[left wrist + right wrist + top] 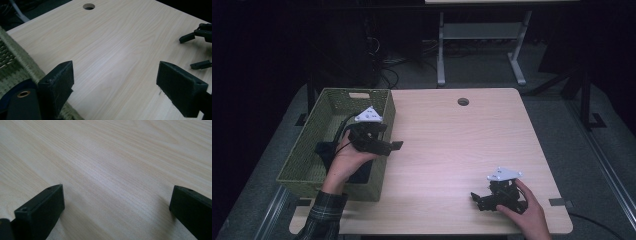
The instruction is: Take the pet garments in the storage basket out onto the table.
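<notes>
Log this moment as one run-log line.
left hand-held gripper: open, empty, at green woven basket | right hand-held gripper: open, empty, on light wooden table

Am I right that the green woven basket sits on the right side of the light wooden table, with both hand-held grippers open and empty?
Not quite: the green woven basket sits on the left side of the light wooden table, as the high view shows. Both the left hand-held gripper and the right hand-held gripper are open and empty.

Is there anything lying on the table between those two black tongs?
No. Between the left tongs by the green basket and the right tongs, the high view shows bare wooden table.
</notes>
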Tool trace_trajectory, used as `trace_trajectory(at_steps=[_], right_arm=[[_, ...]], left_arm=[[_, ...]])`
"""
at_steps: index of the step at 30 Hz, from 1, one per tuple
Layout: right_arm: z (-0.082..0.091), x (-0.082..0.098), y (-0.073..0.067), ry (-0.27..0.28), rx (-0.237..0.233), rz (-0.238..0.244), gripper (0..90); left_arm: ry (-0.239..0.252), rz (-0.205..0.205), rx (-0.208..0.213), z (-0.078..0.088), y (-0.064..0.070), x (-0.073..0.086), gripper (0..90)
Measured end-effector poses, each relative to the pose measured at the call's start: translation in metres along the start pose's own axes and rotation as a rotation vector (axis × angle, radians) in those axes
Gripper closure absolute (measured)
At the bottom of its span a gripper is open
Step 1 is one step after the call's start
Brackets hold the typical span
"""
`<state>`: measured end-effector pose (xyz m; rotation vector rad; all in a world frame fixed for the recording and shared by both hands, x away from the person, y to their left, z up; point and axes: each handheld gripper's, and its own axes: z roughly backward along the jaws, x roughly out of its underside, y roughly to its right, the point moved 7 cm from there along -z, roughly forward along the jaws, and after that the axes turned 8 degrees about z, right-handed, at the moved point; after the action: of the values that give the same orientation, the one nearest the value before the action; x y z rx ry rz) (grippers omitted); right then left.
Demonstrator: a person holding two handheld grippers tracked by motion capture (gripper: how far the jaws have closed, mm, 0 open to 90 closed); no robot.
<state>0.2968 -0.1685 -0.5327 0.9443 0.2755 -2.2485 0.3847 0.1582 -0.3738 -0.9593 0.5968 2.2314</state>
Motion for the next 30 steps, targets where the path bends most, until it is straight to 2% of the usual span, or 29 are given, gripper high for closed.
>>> trace_trajectory(at_steps=[2, 10, 14, 17, 18, 21, 23, 30], right_arm=[[0.000, 0.000, 0.000, 0.000, 0.000, 0.000, 0.0], [0.000, 0.000, 0.000, -0.001, 0.000, 0.000, 0.0], [0.000, 0.000, 0.000, -0.002, 0.000, -0.002, 0.0], [0.000, 0.000, 0.000, -0.001, 0.000, -0.001, 0.0], [0.000, 0.000, 0.000, -0.001, -0.001, -0.001, 0.0], [0.000, 0.000, 0.000, -0.002, -0.001, -0.002, 0.0], [0.000, 0.000, 0.000, -0.002, -0.001, -0.002, 0.0], [0.000, 0.000, 0.000, -0.001, 0.000, -0.001, 0.0]], left_arm=[[0.000, 0.007, -0.005, 0.001, -0.003, 0.001, 14.0], [0.001, 0.057, -0.040, 0.013, -0.027, 0.009, 14.1], [0.004, 0.066, -0.054, 0.018, -0.035, 0.011, 14.3], [-0.008, 0.065, -0.084, 0.023, -0.045, 0.015, 14.4], [-0.006, 0.088, -0.096, 0.025, -0.050, 0.018, 14.4], [-0.016, 0.092, -0.115, 0.027, -0.057, 0.021, 14.4], [-0.018, 0.113, -0.120, 0.029, -0.061, 0.023, 14.4], [-0.046, 0.122, -0.160, 0.030, -0.076, 0.033, 14.6]])
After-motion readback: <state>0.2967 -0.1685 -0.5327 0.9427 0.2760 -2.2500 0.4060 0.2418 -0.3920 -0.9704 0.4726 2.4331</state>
